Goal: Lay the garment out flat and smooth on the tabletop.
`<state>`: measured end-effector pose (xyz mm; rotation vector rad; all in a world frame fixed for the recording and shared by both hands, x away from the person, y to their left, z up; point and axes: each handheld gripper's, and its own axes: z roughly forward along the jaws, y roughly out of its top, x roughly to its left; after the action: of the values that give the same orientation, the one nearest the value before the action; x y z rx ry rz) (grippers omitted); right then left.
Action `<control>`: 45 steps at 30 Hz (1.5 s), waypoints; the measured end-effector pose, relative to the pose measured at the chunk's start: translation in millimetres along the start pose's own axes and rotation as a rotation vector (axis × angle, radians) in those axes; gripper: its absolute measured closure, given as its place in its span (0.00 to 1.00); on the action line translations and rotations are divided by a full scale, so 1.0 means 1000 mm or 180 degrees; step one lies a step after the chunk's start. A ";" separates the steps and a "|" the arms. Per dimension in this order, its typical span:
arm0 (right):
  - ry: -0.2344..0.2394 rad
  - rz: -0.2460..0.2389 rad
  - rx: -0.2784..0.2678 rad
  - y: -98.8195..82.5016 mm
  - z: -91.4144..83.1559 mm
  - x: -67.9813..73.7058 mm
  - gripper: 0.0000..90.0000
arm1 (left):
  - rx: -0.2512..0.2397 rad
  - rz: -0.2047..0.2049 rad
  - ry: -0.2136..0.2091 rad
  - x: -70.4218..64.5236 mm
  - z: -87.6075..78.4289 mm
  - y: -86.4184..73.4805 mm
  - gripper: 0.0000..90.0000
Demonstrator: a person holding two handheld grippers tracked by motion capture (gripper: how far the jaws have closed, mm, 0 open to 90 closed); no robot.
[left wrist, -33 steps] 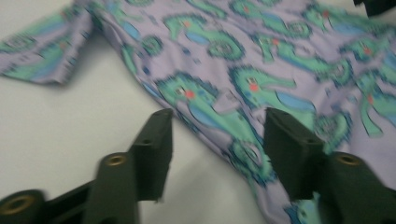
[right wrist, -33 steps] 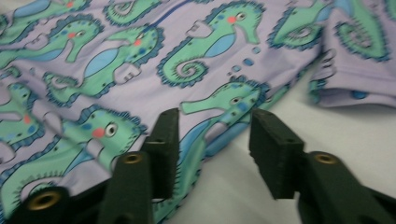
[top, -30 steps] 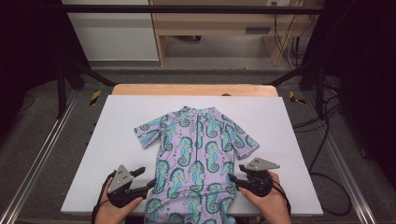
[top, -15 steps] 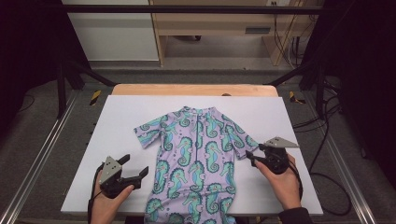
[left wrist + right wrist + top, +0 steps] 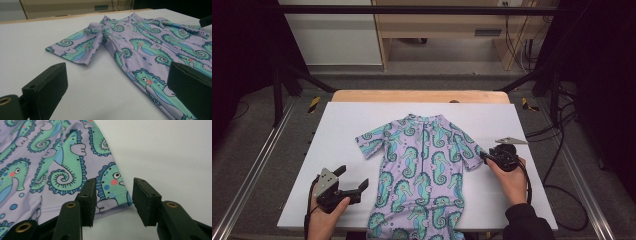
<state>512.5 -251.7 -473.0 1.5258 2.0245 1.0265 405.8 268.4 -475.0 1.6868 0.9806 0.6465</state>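
A purple child's shirt [image 5: 424, 170] printed with green seahorses lies flat, front up, on the white table. My left gripper [image 5: 354, 177] hovers just left of the shirt's lower side. Its jaws have just been opening and stand wide apart with nothing between them; in the left gripper view [image 5: 117, 82] they frame bare table and the shirt's side edge [image 5: 140, 62]. My right gripper [image 5: 484, 156] is at the shirt's right sleeve. Its jaws have just been closing, and the sleeve's hem corner [image 5: 112, 192] lies between the pads [image 5: 146, 200], which do not press on it.
The white table top [image 5: 362, 120] ends in a wooden strip [image 5: 422, 96] at the back. Metal rails [image 5: 257, 170] run along both sides. Cables [image 5: 562, 150] lie on the floor at the right. A wooden cabinet [image 5: 447, 30] stands beyond the table.
The right hand has gone from the shirt's lower hem up and out to the right sleeve, jaws narrowing. The left gripper stayed near the lower left side and its jaws spread wider.
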 end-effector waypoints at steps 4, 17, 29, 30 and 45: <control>0.0033 0.0009 0.0117 -0.001 0.008 0.000 0.74 | 0.0007 0.0013 0.0010 0.000 0.000 0.000 0.04; -0.0059 -0.0188 0.0030 0.013 -0.001 -0.007 1.00 | -0.0006 0.0064 0.0045 0.000 0.000 0.002 0.05; -0.0306 -0.0163 0.0043 0.037 0.005 -0.036 1.00 | -0.0013 0.0147 0.0048 -0.003 0.000 0.004 0.05; -0.0320 -0.0159 0.0049 0.039 0.005 -0.039 1.00 | -0.0007 0.0140 0.0047 -0.003 0.001 0.004 0.05; -0.0424 0.0173 0.0033 0.044 0.030 -0.064 0.80 | 0.0098 0.0130 0.0109 0.001 0.001 0.011 0.07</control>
<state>581.8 -297.0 -466.4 1.6178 1.9100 0.9103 410.4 267.1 -465.0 1.7317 0.9871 0.6925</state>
